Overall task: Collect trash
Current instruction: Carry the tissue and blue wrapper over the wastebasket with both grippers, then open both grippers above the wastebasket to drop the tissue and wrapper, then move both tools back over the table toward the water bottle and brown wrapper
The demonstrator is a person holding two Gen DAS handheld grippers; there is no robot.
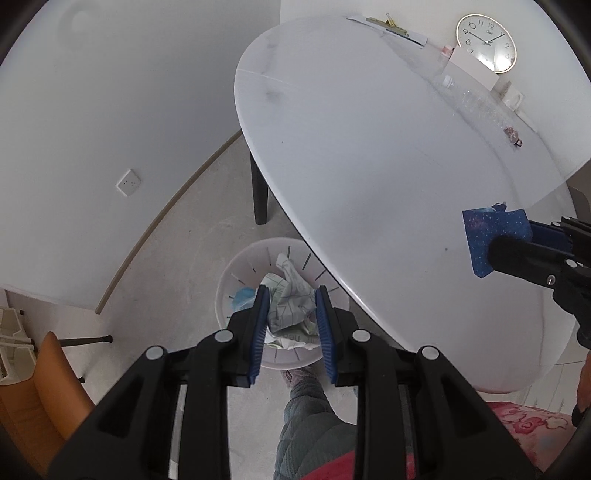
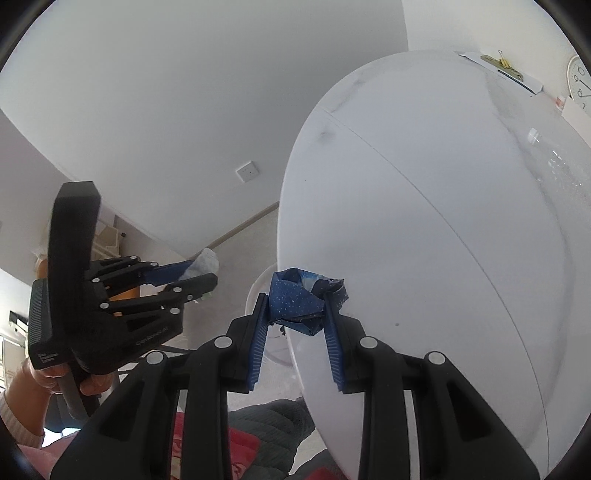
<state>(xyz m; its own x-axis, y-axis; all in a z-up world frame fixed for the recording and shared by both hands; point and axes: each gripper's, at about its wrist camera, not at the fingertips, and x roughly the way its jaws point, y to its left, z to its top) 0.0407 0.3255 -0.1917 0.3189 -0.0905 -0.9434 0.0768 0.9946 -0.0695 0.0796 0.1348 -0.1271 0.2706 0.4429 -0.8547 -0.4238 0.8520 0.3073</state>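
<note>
Both claws grip trash: left gripper point(image 1: 289, 310) pinches crumpled paper point(image 1: 291, 306) above the bin point(image 1: 236, 280); right gripper point(image 2: 295, 314) clamps blue wrapper point(image 2: 295, 301) at the table point(image 2: 443, 240) edge; releasing there risks missing the bin.

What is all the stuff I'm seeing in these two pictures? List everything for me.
crumpled printed paper: one, white-green, in left claw above bin
starry paper: one, dark blue, in right claw at table edge
bin: one, white, on floor beside table
table: one, white, oval
wall clock: one, gold-rimmed, far side of table
clipped papers: one stack, gold clip, table's far edge
wall socket: one, white
chair: one, orange, left
left claw: black, blue pads
right claw: black, blue pads
</note>
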